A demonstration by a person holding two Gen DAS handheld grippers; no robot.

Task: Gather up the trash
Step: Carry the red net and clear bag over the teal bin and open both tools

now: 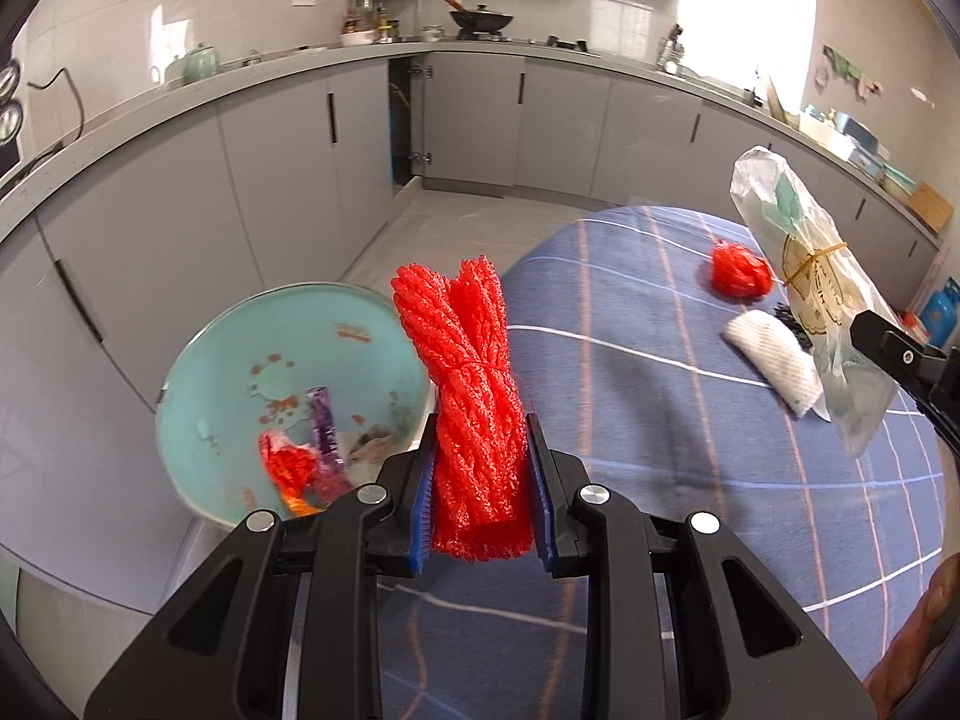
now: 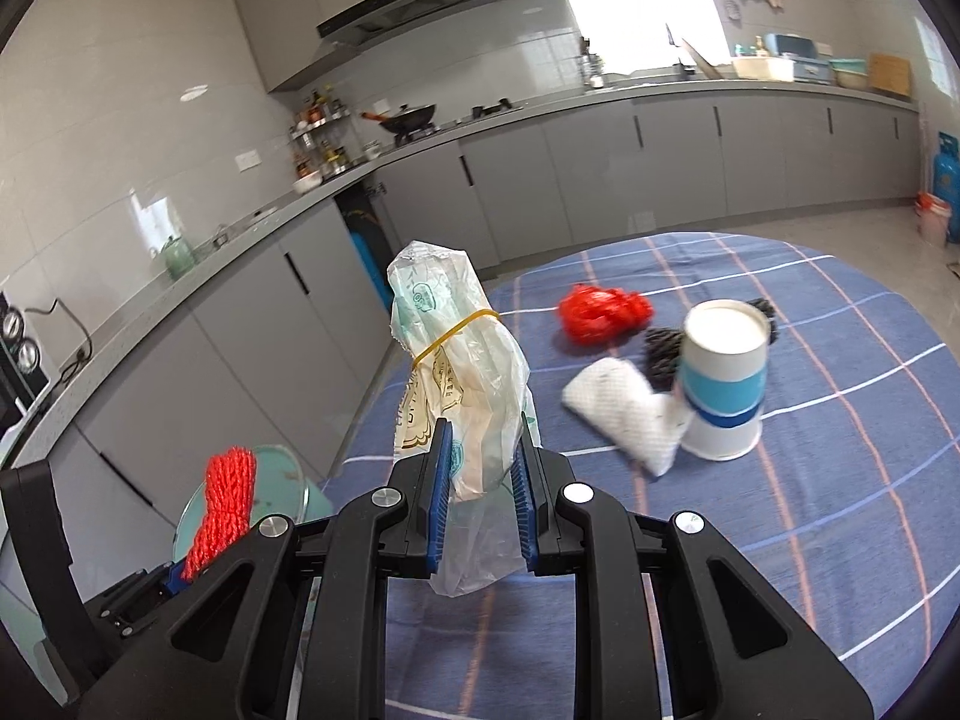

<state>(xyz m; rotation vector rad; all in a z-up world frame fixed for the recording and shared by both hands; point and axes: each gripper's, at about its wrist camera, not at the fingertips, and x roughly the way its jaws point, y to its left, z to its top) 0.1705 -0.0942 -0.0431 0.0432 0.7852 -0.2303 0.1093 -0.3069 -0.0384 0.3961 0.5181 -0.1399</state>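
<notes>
Trash was partly collected at the time of inspection. Nearest the left wrist camera, the left gripper was clamped on a bundled red foam-net sleeve, its blue pads pressed into both sides of the soft, ribbed mesh. The bundle was held in the air over the table edge, just beside the round pale-turquoise bin, not yet over its opening. Inside that bin already lay a crumpled red wrapper and a purple sachet, among other scraps too small to identify.

The right gripper was closed on a clear, crinkled plastic bag printed in green and tan, bound round its upper part by a yellow rubber band. The bag stood up out of the jaws, thin and limp below them. It was likewise clear of the bin.

Farther off, on the blue checked tablecloth, four items remained uncollected: a folded white foam-net pad, an upturned white paper cup with blue bands touching that pad, a dark mesh scrap behind them, and a crumpled glossy red plastic bag beyond.

Judgement: two pieces were in hand awaiting deposit and four were left, so the task stood near its midpoint.
</notes>
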